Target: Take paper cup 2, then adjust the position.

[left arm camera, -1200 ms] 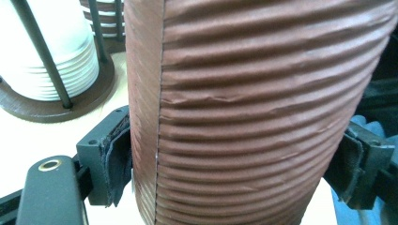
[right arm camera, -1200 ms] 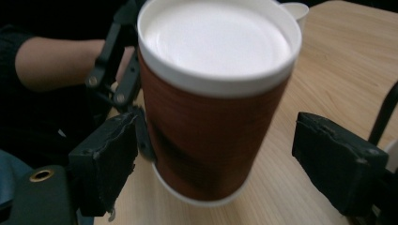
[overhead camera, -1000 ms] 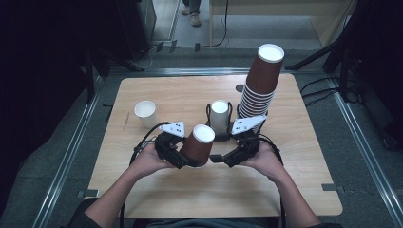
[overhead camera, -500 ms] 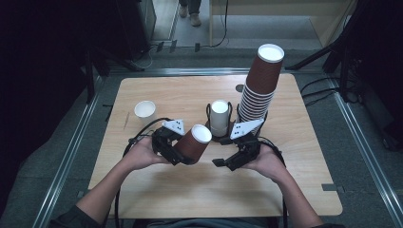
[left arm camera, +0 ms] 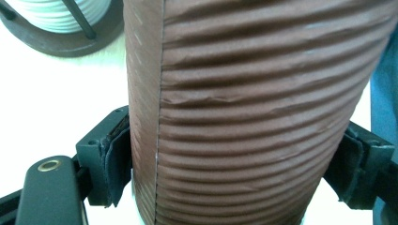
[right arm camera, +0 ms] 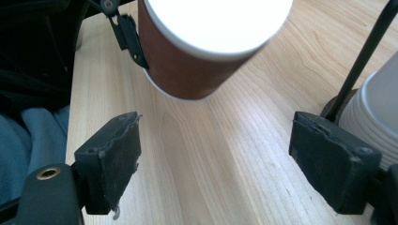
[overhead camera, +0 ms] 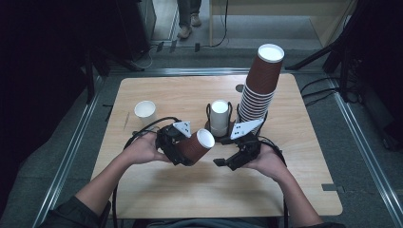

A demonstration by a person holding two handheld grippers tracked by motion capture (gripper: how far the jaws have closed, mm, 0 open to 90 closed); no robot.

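- A pale wooden table (overhead camera: 157, 190) stands on a grey floor in a dark room, bearing a tall stack of brown cups (overhead camera: 259, 90), a wire holder of white cups (overhead camera: 219, 118) and a lone white cup (overhead camera: 145, 110).
- The left gripper (overhead camera: 183, 149) clamps a brown ribbed cup (overhead camera: 196, 145) by its lower body, one pad on each side.
- The cup lies tilted, its long axis running out from the fingers, with the white mouth toward the right gripper (overhead camera: 228, 163).
- The right gripper's jaws gape wide with nothing between them, just short of the cup's mouth.
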